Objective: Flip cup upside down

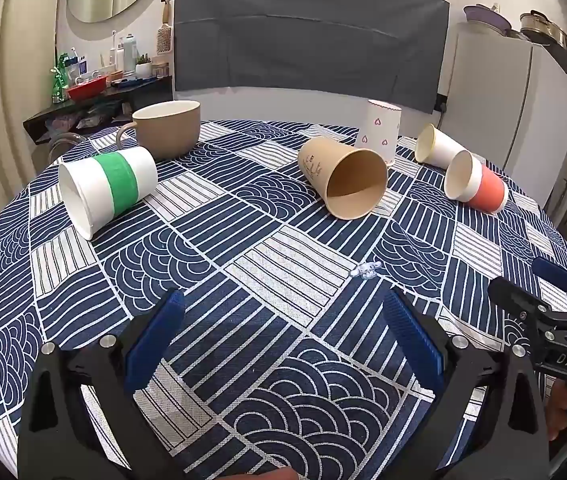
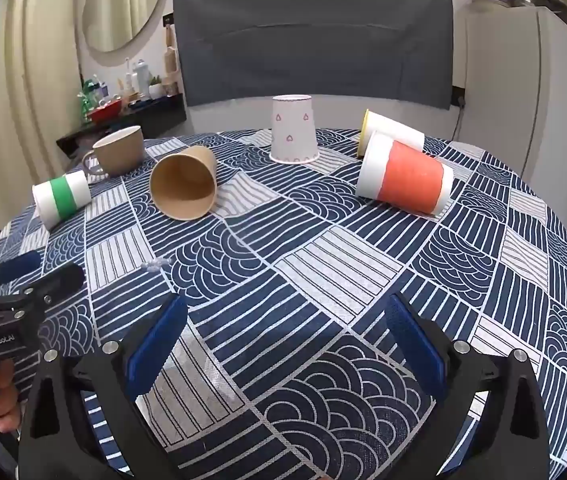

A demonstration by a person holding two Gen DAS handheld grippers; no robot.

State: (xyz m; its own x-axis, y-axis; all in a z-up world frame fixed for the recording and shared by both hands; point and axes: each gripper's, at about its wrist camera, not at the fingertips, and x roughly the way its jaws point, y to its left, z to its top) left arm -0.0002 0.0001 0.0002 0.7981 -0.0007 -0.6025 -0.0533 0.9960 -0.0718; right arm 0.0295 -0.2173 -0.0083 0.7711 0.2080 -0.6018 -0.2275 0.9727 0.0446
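Note:
Several paper cups lie on their sides on the patterned tablecloth (image 1: 267,256): a green-banded cup (image 1: 107,190) at the left, a brown cup (image 1: 343,176) in the middle, an orange-banded cup (image 2: 405,178) and a plain white cup (image 2: 393,130) at the right. A white cup with hearts (image 2: 293,130) stands upside down at the back. My left gripper (image 1: 283,312) is open and empty above the near table. My right gripper (image 2: 285,316) is open and empty too, beside it, well short of the cups.
A brown ceramic mug (image 1: 165,128) stands upright at the back left. A small clear trinket (image 1: 365,270) lies on the cloth. A grey cloth-covered panel (image 1: 307,36) stands behind the table, a cluttered shelf (image 1: 95,92) left, a fridge (image 1: 495,96) right.

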